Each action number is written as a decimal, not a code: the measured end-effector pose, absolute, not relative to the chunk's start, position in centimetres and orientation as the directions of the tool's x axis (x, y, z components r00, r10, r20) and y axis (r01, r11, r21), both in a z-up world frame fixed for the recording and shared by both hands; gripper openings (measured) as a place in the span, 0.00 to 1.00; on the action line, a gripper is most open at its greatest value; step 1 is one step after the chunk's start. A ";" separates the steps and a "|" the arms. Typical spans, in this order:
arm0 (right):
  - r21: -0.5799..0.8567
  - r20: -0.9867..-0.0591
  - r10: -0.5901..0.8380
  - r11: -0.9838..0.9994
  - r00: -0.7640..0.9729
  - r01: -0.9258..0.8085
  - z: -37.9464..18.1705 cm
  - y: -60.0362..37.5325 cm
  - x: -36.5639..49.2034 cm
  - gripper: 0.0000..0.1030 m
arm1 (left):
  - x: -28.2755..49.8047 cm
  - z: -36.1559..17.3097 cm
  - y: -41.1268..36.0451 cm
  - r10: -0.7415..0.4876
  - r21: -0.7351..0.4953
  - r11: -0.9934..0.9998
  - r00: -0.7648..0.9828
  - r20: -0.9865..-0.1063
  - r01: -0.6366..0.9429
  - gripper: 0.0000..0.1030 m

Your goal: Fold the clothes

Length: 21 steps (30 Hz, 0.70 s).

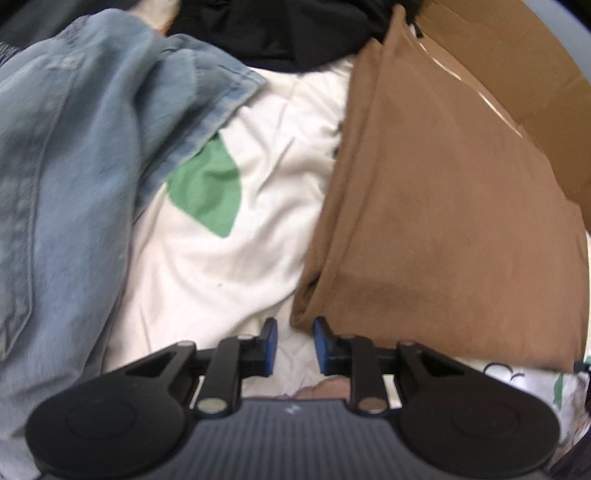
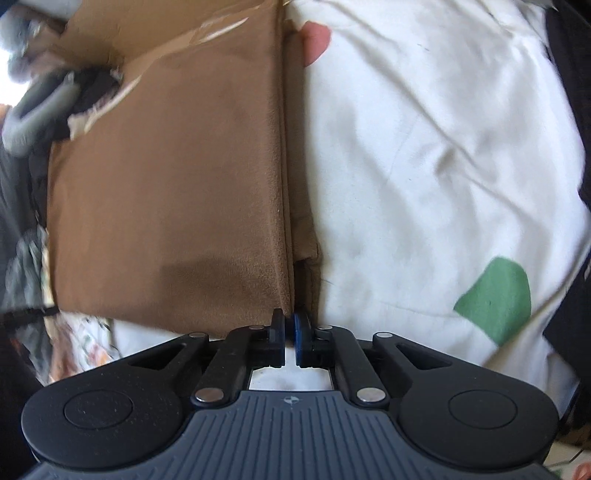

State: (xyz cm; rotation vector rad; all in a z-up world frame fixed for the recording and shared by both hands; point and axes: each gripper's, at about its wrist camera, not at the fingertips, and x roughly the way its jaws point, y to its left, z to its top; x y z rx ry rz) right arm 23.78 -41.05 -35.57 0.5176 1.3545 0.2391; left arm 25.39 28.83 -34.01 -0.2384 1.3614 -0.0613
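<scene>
So on the far left there was a faded denim jacket (image 1: 74, 155) slumped over a white tee with a green patch (image 1: 221, 236), and a black garment (image 1: 280, 29) was bunched up behind them. The left tongs (image 1: 294, 345) were apart with nothing between them, hovering right at the corner of the folded brown shirt (image 1: 443, 229). That shirt lay on the white tee, backed against a cardboard box (image 1: 517, 62). The right tongs (image 2: 290, 338) were pinched almost together at the brown shirt's (image 2: 166, 192) folded edge; couldn't tell if any cloth was actually caught in them.
</scene>
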 end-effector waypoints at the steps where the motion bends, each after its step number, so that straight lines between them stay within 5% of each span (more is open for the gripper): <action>1: 0.502 -0.856 0.465 0.853 0.226 0.147 -35.5 -41.3 23.5 0.07 | 25.1 -33.8 28.9 -0.181 -0.207 0.973 0.220 -0.959 -0.100 0.23; 5: 0.559 -0.821 0.501 0.803 0.273 0.207 -35.5 -42.4 22.5 0.08 | 23.9 -33.2 30.0 -0.213 -0.265 0.947 0.265 -0.940 -0.180 0.27; 8: 0.589 -0.803 0.519 0.769 0.293 0.251 -35.7 -43.0 21.9 0.18 | 23.3 -33.8 30.8 -0.259 -0.324 0.915 0.267 -0.928 -0.238 0.37; 15: 0.587 -0.803 0.509 0.763 0.310 0.269 -35.5 -43.6 21.4 0.28 | 23.1 -34.7 31.4 -0.347 -0.430 0.850 0.292 -0.891 -0.304 0.38; 21: 0.533 -0.831 0.451 0.813 0.326 0.235 -34.3 -43.6 21.4 0.27 | 23.7 -33.4 29.8 -0.266 -0.341 0.917 0.318 -0.910 -0.207 0.33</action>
